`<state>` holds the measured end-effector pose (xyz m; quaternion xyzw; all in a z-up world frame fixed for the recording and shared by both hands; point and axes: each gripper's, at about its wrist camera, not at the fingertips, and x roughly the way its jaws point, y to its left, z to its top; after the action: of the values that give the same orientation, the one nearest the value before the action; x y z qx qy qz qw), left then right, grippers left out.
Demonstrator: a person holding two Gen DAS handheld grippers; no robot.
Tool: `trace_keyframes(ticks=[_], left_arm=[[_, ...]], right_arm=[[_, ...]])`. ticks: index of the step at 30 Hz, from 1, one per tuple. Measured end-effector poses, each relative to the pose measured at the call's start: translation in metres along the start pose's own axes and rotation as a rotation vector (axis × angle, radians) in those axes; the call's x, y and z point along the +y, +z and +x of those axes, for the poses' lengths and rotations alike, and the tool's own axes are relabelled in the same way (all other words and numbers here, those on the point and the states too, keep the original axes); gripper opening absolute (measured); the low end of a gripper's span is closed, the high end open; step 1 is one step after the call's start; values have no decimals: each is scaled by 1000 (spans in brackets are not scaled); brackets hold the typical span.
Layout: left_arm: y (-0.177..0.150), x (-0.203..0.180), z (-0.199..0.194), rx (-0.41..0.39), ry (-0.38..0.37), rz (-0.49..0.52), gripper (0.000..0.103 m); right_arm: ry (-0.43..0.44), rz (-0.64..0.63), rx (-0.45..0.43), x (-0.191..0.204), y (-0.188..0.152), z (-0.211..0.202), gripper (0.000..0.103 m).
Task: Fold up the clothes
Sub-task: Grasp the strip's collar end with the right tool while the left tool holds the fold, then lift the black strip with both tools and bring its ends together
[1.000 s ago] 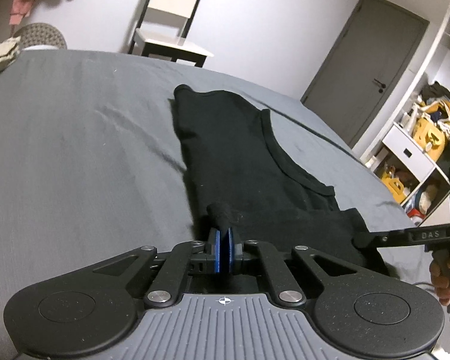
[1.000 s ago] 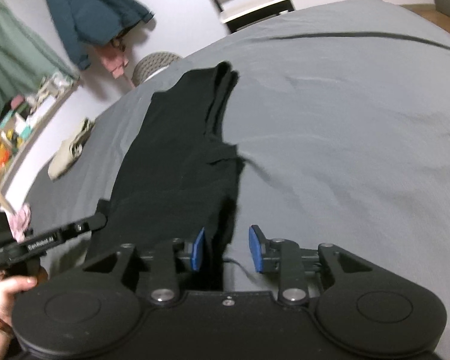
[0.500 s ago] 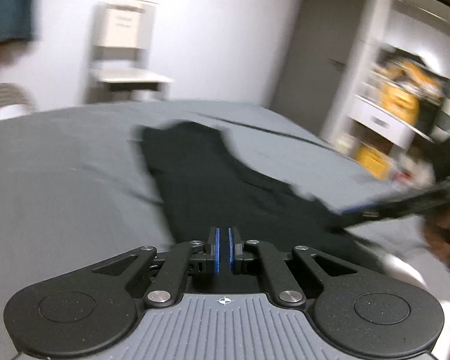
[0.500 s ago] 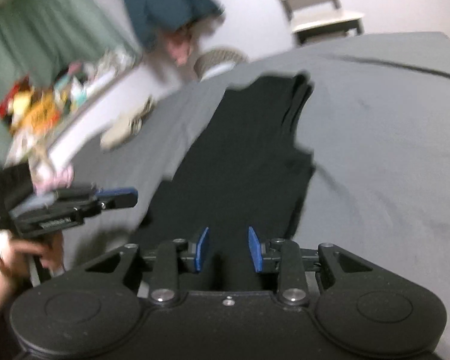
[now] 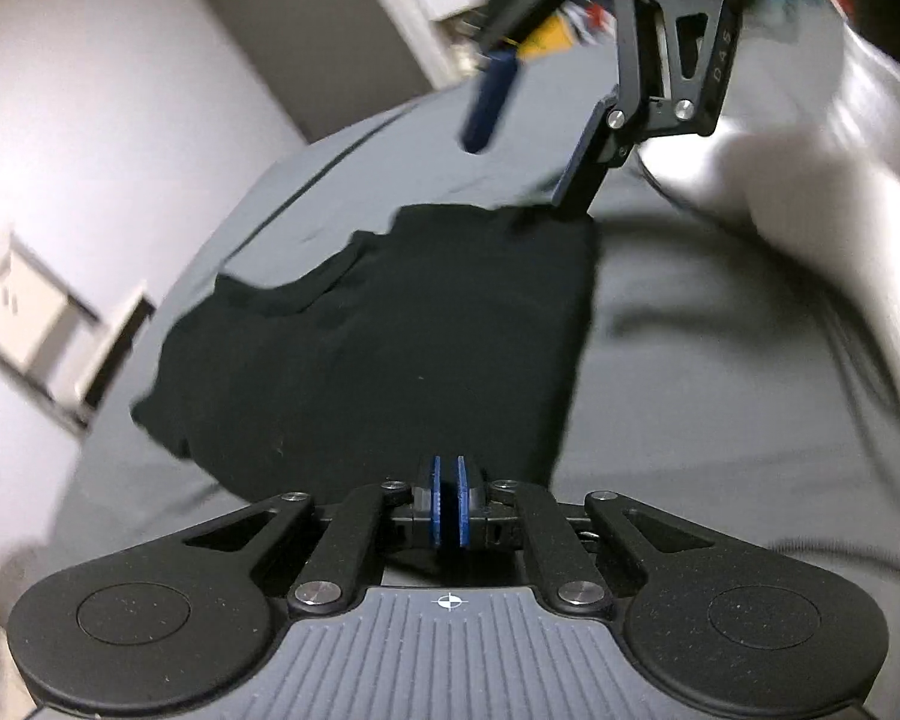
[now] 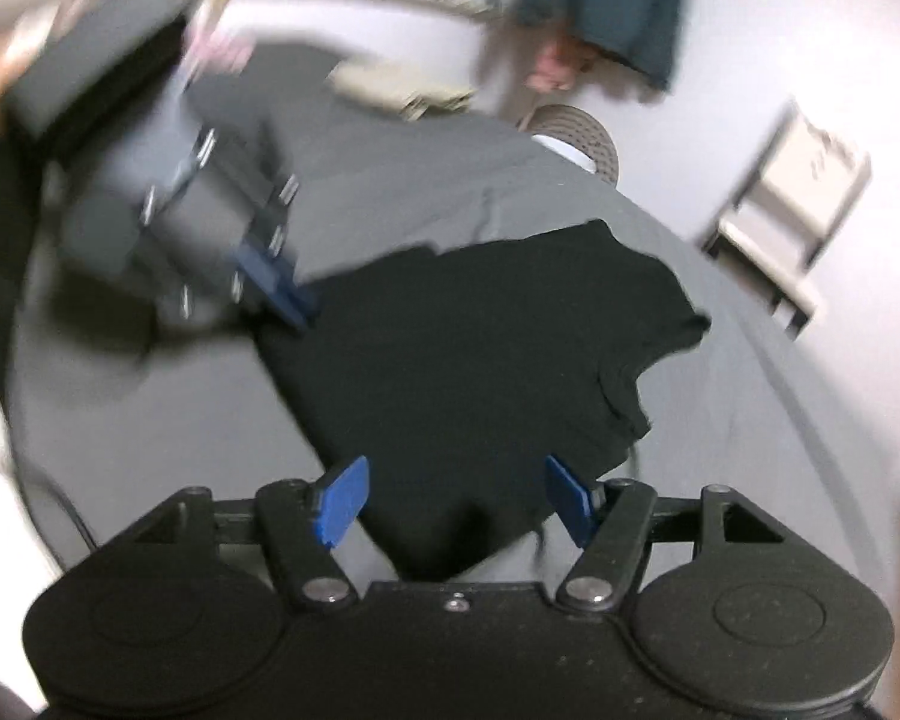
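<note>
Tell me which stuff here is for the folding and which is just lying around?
For the folding:
black top
left claw
right claw
grey bed sheet

Just lying around:
white chair
hanging teal jacket
beige cloth

The left gripper (image 5: 446,509) has its two blue pads pressed flat together, basically no gap, linkage arms folded in toward the middle. From the right wrist camera it (image 6: 276,276) shows as a heavy blur at upper left, pointing down and to the right, so no detail there.

The right gripper (image 6: 457,501) is spread wide, blue pads (image 6: 341,500) well apart and angled outward. From the left wrist camera it (image 5: 531,138) comes in from the top, pointing down, one finger sharp and lower, the other higher and motion-smeared. A pale blurred sleeve (image 5: 810,138) sits right beside it on the right.
</note>
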<state>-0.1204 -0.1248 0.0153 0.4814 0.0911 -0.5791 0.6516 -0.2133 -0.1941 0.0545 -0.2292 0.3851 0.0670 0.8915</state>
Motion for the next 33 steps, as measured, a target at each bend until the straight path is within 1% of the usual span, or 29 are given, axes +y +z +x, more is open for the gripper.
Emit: trace_keyframes(ticks=[1,4,6,8,11,14,17,20,21,22,23,24,25,26,28,29,31,33], left_arm=[[0,-4,1,15,16,41,11],[1,-12,0,22,33,106,11],[3,-11,-3,22,19,104,11],[6,-10,-4,29,9,107,12],[6,-12,-4,41,13,138,12],[7,-13,-6,48,-6,142,12],[7,-17,-14,55,-36,142,12],[6,-23,-16,57,-36,155,14],[6,-25,-15,61,-25,166,24],[5,-28,-12,72,-17,176,48],[5,-31,-10,79,-8,184,62],[5,-32,-12,63,2,190,80],[6,-33,-14,45,12,195,90],[7,-34,-15,26,22,201,91],[10,-35,-17,14,-7,185,91],[11,-36,-15,16,5,193,91],[10,-46,-7,33,94,272,91],[10,-49,-3,27,129,317,91]], right_arm=[[-25,-68,32,11,1,4,64],[-69,-269,101,39,-2,16,64],[-82,-359,142,53,-4,24,64],[-119,-429,174,63,-5,33,64],[-158,-501,176,74,-9,39,67],[-207,-558,169,84,-10,43,70],[-255,-625,151,94,-14,45,77],[-270,-635,149,96,-14,47,78],[-271,-626,150,96,-14,46,78],[-270,-616,151,94,-13,47,78],[-271,-610,152,94,-13,47,79],[-272,-609,153,94,-13,47,79],[-274,-610,154,94,-12,47,80],[-275,-610,154,93,-12,47,80],[-279,-608,154,93,-11,48,80],[-282,-606,153,92,-11,48,80],[-290,-599,154,92,-10,49,81],[-298,-610,151,93,-11,50,81]])
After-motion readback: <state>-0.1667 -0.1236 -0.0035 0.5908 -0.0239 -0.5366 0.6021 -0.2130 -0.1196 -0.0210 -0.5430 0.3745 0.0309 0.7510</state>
